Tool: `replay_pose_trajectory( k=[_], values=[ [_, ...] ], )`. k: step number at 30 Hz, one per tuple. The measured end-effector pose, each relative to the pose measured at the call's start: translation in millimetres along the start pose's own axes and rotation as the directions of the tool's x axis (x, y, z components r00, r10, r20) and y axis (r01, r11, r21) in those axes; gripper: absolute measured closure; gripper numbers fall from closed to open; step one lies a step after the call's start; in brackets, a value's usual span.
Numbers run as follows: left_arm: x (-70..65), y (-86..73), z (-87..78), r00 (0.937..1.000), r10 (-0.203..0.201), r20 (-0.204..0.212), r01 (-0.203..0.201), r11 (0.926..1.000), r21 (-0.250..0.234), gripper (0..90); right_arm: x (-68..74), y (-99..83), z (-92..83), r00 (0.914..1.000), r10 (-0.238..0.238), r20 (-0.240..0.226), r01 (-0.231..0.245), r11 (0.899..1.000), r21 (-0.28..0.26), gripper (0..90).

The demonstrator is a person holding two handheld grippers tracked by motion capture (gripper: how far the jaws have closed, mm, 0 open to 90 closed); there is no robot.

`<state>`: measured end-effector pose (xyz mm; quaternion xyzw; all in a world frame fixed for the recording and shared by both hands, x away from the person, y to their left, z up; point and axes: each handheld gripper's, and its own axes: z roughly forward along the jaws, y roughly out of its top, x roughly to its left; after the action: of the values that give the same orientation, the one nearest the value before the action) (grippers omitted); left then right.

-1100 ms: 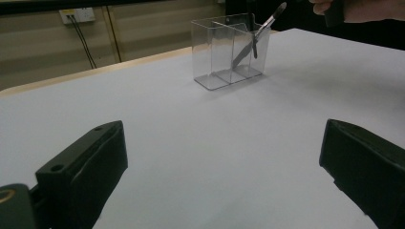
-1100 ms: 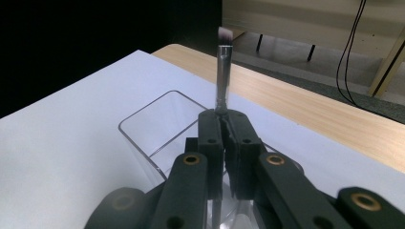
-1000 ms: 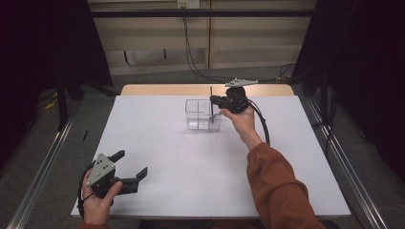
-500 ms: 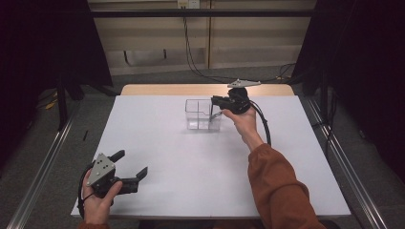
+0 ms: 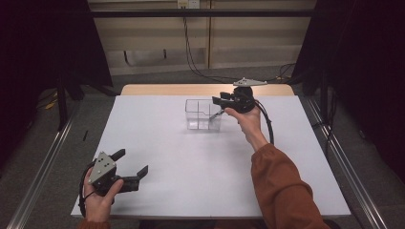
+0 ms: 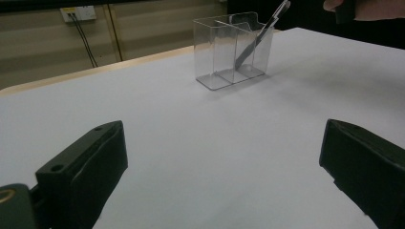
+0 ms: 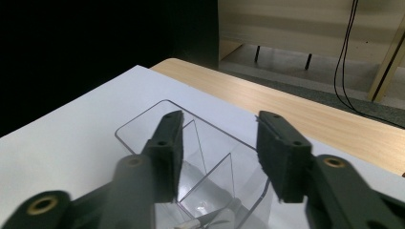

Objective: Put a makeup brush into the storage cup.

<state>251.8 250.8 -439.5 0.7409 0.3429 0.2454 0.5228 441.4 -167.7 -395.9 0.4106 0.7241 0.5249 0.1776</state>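
Note:
A clear plastic container with divided compartments stands at the far middle of the white table. A slim grey pen-like tool leans inside its right compartment, tip down, seen also as the tool and the tool. My right gripper hovers just above the container's right end, open, with nothing between its jaws; from its own camera the right gripper looks down into the container. My left gripper rests open and empty at the near left, far from the container.
The white sheet covers the table, with a bare wooden strip along the far edge. Metal rails run down both sides. Cables hang on the wall behind. A cable trails from the right gripper.
The tool stood upright at the right gripper's jaws a second ago; now it leans loose in the container and the right gripper sits slightly higher. The left gripper has not moved.

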Motion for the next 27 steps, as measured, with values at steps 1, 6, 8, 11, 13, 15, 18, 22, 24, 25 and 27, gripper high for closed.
replay_pose_trajectory(
  k=[1, 6, 8, 11, 13, 15, 18, 22, 24, 25, 27],
  values=[
    [0.3, -0.2, 0.4, 1.0, 0.0, 0.001, 0.0, 1.0, 0.001, 2.3, -0.5, -0.1, -0.3, 1.0, 0.0, 0.006, 0.0, 1.0, -0.002, 48.4],
    [1.2, -0.4, 1.1, 1.0, -0.001, 0.002, 0.001, 1.0, 0.0, 2.3, -2.1, -1.6, -0.6, 0.9999, 0.008, 0.009, -0.008, 1.0, -0.007, 37.7],
    [0.8, -0.4, 0.8, 1.0, 0.001, 0.001, -0.001, 1.0, 0.002, 2.3, -1.6, -1.9, -1.0, 0.9999, 0.009, 0.012, -0.008, 1.0, -0.011, 35.4],
    [-0.1, -0.3, -0.2, 1.0, 0.001, 0.0, -0.001, 1.0, 0.001, 2.3, 0.0, -1.7, -1.6, 1.0, 0.006, 0.002, -0.006, 1.0, -0.016, 31.4],
    [-0.7, -0.4, -1.9, 1.0, -0.002, 0.0, 0.002, 1.0, -0.001, 2.3, 1.0, -0.9, -2.3, 1.0, 0.007, -0.004, -0.007, 1.0, -0.016, 29.0],
    [-0.9, -0.6, -3.6, 1.0, 0.004, -0.001, -0.004, 1.0, -0.002, 2.3, 3.1, 0.8, -4.4, 1.0, 0.004, -0.004, -0.004, 1.0, -0.021, 23.5],
    [-0.8, -1.8, -5.3, 1.0, 0.0, 0.003, 0.0, 1.0, -0.003, 2.3, 5.3, 2.8, -8.7, 1.0, 0.005, -0.008, -0.006, 0.999, -0.035, 17.9],
    [-0.6, -1.8, -6.0, 1.0, -0.004, 0.002, 0.004, 1.0, -0.007, 2.3, 8.8, 3.2, -13.3, 0.9999, -0.01, 0.008, 0.01, 0.999, -0.034, 10.3],
    [-0.4, -1.7, -5.7, 1.0, -0.004, 0.005, 0.004, 1.0, -0.008, 2.3, 8.0, 2.0, -14.0, 0.9999, -0.014, 0.006, 0.014, 0.999, -0.036, 6.1],
    [-0.4, -1.5, -5.4, 0.9999, -0.009, 0.006, 0.009, 0.9999, -0.01, 2.3, 7.3, 0.6, -14.6, 0.9999, -0.013, -0.001, 0.013, 0.999, -0.033, 5.0],
    [-0.2, -1.3, -4.7, 0.9999, -0.008, 0.01, 0.008, 0.9999, -0.01, 2.3, 6.7, -1.8, -15.6, 0.9997, -0.018, -0.019, 0.017, 0.999, -0.041, 4.6]
  ],
)
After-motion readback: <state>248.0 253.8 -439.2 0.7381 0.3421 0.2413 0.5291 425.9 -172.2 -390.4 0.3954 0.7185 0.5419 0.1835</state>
